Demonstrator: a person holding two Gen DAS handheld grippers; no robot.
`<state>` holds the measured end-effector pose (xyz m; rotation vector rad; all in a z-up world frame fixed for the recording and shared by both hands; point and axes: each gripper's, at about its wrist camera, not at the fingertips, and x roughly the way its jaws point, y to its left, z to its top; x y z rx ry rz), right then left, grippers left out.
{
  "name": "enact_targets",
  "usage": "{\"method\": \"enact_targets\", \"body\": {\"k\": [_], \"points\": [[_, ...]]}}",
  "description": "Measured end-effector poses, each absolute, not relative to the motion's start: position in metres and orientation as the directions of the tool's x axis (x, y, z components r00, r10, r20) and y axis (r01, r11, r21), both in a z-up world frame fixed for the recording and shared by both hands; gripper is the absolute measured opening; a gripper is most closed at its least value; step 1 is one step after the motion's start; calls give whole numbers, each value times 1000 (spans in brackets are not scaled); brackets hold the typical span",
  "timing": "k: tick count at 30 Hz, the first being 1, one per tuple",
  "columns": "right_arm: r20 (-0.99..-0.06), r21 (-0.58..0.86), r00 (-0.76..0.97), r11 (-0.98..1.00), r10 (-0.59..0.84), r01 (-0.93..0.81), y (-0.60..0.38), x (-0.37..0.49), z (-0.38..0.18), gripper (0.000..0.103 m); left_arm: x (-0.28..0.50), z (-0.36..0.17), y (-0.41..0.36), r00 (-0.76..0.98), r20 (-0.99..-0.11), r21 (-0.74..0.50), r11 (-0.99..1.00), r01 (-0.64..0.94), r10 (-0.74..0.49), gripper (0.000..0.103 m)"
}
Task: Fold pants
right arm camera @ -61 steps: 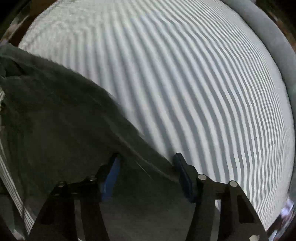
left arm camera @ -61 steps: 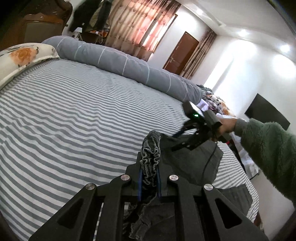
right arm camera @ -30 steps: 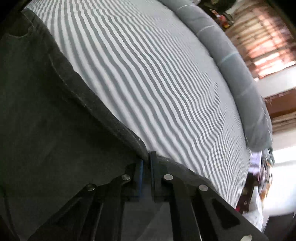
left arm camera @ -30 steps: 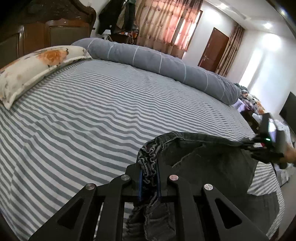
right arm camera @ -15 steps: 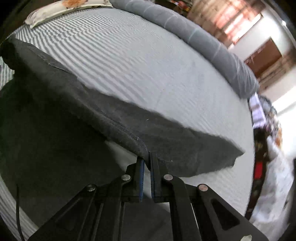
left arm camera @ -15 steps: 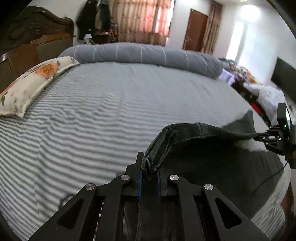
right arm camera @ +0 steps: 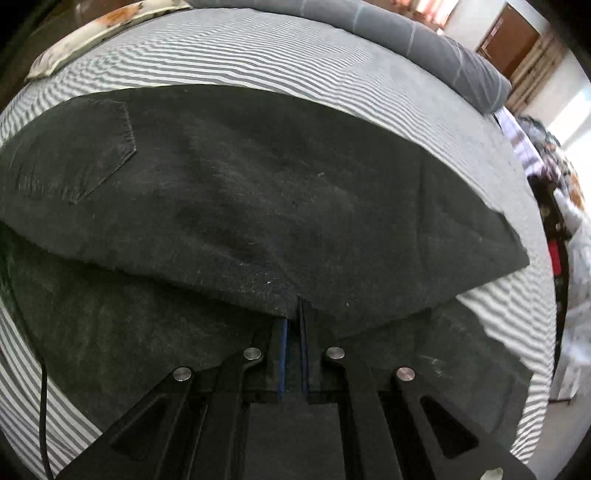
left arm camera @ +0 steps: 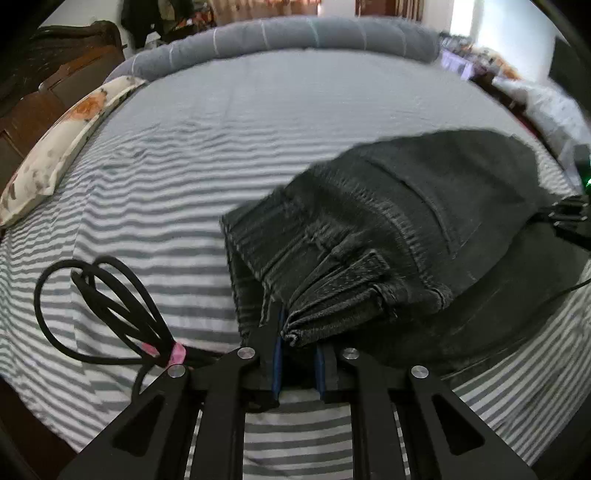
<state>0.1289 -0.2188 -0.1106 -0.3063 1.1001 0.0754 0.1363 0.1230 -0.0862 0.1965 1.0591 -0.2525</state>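
Note:
Dark grey pants [left arm camera: 424, 206] lie on the striped bed, one half folded over the other. My left gripper [left arm camera: 297, 343] points steeply down at the bunched waistband [left arm camera: 332, 295]. Its jaws are opening, and the band's end still sits between the blue pads [left arm camera: 277, 354]. My right gripper [right arm camera: 293, 317] has the folded layer's edge [right arm camera: 258, 284] between its tips. Its jaws are also opening, with only a narrow gap. A back pocket [right arm camera: 92, 155] faces up at the left. In the left wrist view the right gripper [left arm camera: 550, 216] shows at the far right of the pants.
A black cable [left arm camera: 110, 295] looped with a pink tie lies on the sheet left of my left gripper. A floral pillow [left arm camera: 66, 147] and a long grey bolster [left arm camera: 295, 33] border the bed [left arm camera: 258, 129]. A wooden headboard [left arm camera: 55, 74] stands at the left, with clutter [right arm camera: 554, 177] beside the bed.
Both grippers swung across and down, carrying the lifted half of the pants over onto the lower half. The cloth now rests flatter on the bed. Both pairs of pads stand slightly further apart.

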Motion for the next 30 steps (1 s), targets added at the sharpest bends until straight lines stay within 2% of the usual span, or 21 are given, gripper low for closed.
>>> {"method": "enact_targets", "body": {"k": [2,3,5,6,7,10,11,16,19,30], "points": [[-880,-166,471,971,-66,-173,-223,133,-107,13,138,-90,124,444,-891,32,961,276,-98,17],[-882,-135,469,979,-47,-156,-227,134,-106,27,138,-91,126,428,-898,19,965,262,-99,17],[-870,-59,494,994,-5,-95,-232,122,-97,43,134,-88,132,396,-908,-43,971,237,-137,19],[-859,-27,512,996,18,-80,-235,112,-92,46,130,-85,134,393,-908,-55,973,224,-142,20],[-855,-11,519,997,29,-74,-236,107,-89,46,124,-80,138,393,-907,-71,974,213,-152,24],[-837,88,538,995,99,-46,-248,86,-78,46,107,-66,149,407,-891,-143,976,165,-200,49],[-832,123,541,992,125,-40,-250,75,-77,46,102,-61,153,411,-882,-184,971,151,-231,51],[-807,254,550,967,217,-8,-259,32,-78,46,80,-49,164,436,-773,-484,873,65,-461,54],[-795,313,552,950,253,15,-269,26,-89,46,84,-58,163,452,-712,-609,793,-17,-538,54],[-731,507,557,860,394,57,-268,31,-111,47,123,-104,134,423,-720,-658,736,-162,-550,53]]}}
